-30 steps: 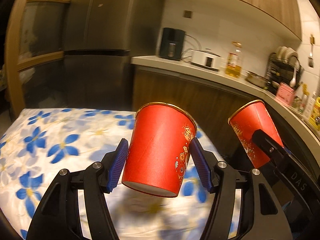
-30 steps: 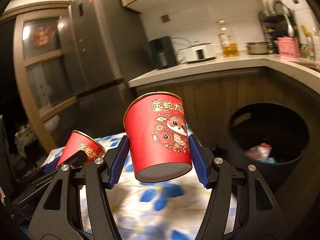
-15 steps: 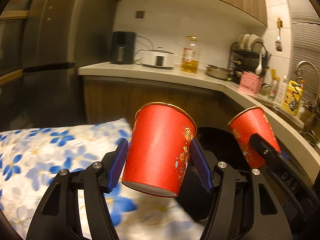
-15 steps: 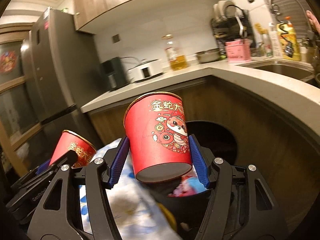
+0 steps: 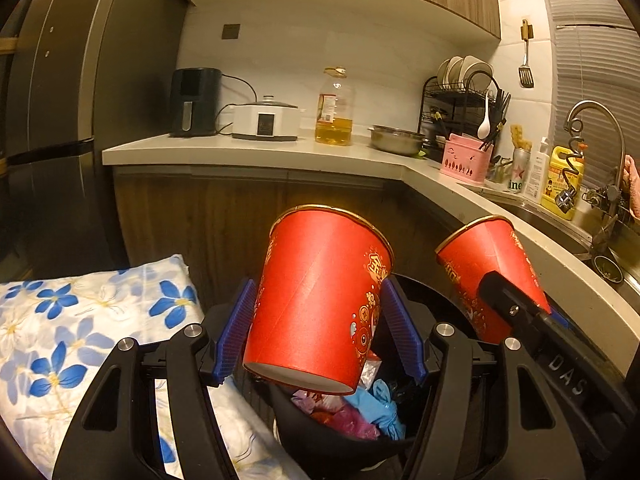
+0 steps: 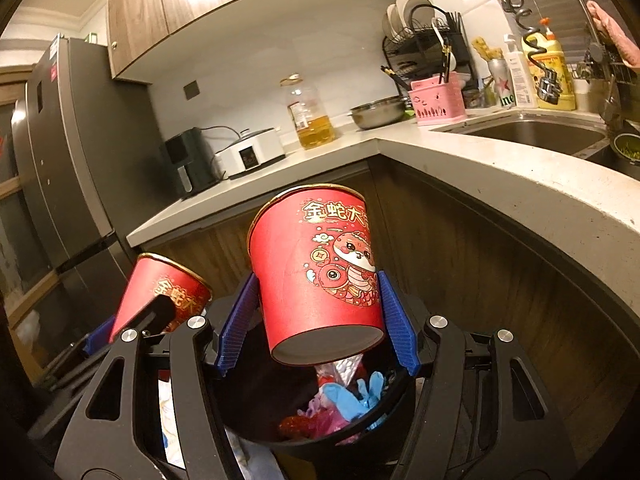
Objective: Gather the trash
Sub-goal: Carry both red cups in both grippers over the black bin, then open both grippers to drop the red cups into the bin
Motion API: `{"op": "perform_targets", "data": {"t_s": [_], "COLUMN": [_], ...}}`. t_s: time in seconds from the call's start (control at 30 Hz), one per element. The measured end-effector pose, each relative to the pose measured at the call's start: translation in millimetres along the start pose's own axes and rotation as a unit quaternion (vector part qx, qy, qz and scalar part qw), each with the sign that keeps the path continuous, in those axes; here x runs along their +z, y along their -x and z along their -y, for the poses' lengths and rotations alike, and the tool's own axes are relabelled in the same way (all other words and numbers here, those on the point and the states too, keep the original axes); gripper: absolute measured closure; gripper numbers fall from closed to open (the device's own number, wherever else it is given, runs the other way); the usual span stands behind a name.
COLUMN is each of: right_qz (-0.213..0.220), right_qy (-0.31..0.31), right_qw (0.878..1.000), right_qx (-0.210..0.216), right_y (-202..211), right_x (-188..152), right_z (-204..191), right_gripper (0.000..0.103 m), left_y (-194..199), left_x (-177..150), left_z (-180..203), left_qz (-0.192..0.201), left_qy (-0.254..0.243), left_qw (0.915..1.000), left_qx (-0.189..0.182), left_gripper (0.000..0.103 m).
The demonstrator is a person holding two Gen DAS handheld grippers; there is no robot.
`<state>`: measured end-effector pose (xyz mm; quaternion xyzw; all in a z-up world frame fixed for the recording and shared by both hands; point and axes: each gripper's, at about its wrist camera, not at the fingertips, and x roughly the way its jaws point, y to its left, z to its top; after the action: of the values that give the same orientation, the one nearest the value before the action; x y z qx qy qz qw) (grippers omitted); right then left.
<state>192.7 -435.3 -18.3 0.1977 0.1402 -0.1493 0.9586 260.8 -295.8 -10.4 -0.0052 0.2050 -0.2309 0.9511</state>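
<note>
My left gripper (image 5: 318, 334) is shut on a red paper cup (image 5: 316, 296) with a gold rim, its blue pads pressing both sides. My right gripper (image 6: 318, 322) is shut on a second red paper cup (image 6: 320, 276) printed with a cartoon snake. Both cups hang just above a black trash bin (image 5: 320, 446) that holds blue gloves and pink wrappers (image 6: 340, 404). In the left wrist view the right-hand cup (image 5: 492, 276) shows at the right. In the right wrist view the left-hand cup (image 6: 164, 292) shows at the left.
A table with a blue-flowered cloth (image 5: 72, 336) lies left of the bin. A wooden cabinet under a pale L-shaped counter (image 6: 500, 168) stands behind it, with an oil bottle (image 5: 334, 108), cooker, dish rack and sink (image 6: 532, 134). A dark fridge (image 5: 52, 120) stands far left.
Both grippers swung right, away from the flowered table, carrying their cups until the trash bin came under them. The grips have not changed.
</note>
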Motion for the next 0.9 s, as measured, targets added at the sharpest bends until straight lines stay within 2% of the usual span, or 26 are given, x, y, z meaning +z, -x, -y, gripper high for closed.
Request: {"op": "perform_targets", "data": {"t_s": [0.43,0.5,0.6,0.63,0.8,0.9], "right_qz": [-0.015,-0.017,-0.016,-0.015,-0.016,-0.019], "right_qy": [-0.012,-0.01,-0.008,-0.01,-0.009,0.005], "right_qw": [1.0,1.0,1.0,1.0,1.0,1.0], "right_qx": [0.013,0.017,0.017,0.018,0.008,0.0], "right_y": [-23.7,-24.9,-25.6,-25.1,-20.8,-16.4], "right_x": [3.3,3.4,3.8,4.0,4.5,2.4], "right_z": [10.0,10.0,10.5,11.4,14.3,10.9], "right_gripper": [0.041,0.04,0.03,0.03,0.03,0.029], "left_y": [-27.5,-29.6,-31.4,-31.7,-30.9,-22.5], "left_x": [-6.7,-8.0,-10.1,-10.4,-12.7,-15.2], "left_z": [-5.5,-4.4,-3.5,-3.7,-17.1,-27.1], "left_qz": [-0.025,-0.027,-0.027,-0.028,-0.04,-0.041], "left_qy": [0.017,0.014,0.006,0.006,0.023,0.031], "left_qw": [0.9995,0.9994,0.9995,0.9995,0.9989,0.9984], "left_qx": [-0.013,-0.016,-0.015,-0.014,0.005,0.022], "left_gripper": [0.039,0.037,0.025,0.022,0.02,0.016]}}
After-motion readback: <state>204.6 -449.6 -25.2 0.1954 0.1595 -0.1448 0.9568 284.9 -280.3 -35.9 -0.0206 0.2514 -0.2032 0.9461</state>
